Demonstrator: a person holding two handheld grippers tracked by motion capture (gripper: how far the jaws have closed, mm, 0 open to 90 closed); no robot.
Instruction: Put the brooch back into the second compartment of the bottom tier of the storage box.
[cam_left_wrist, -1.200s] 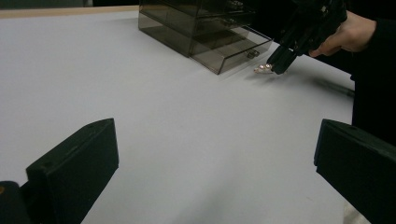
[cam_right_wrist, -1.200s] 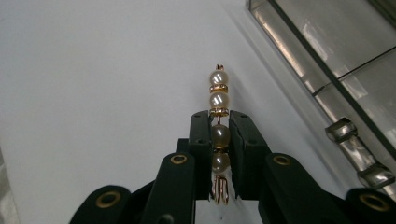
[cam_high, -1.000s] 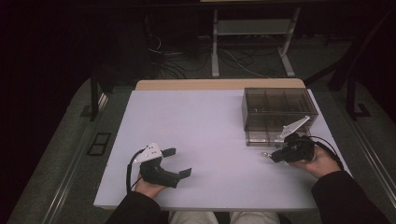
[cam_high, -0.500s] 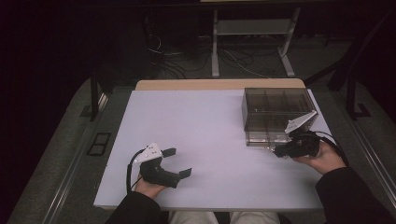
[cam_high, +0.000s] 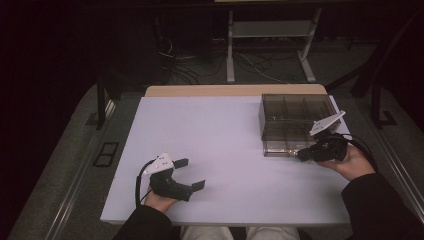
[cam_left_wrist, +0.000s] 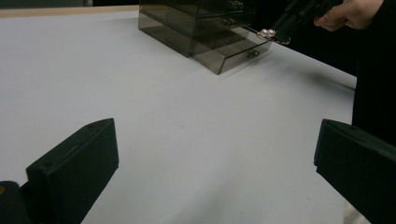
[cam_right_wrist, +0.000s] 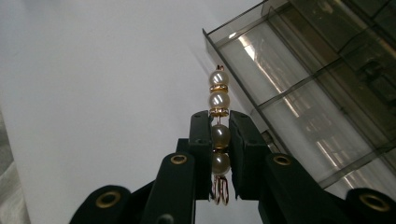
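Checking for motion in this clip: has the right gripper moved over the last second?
Yes. The right gripper, shut on the pearl piece, has shifted slightly toward the table's right edge along the drawer box's front.

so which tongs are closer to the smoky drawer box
Right. The right tongs, shut on a pearl bead piece, sit at the drawer box's near edge. The left tongs rest open, far off across the table.
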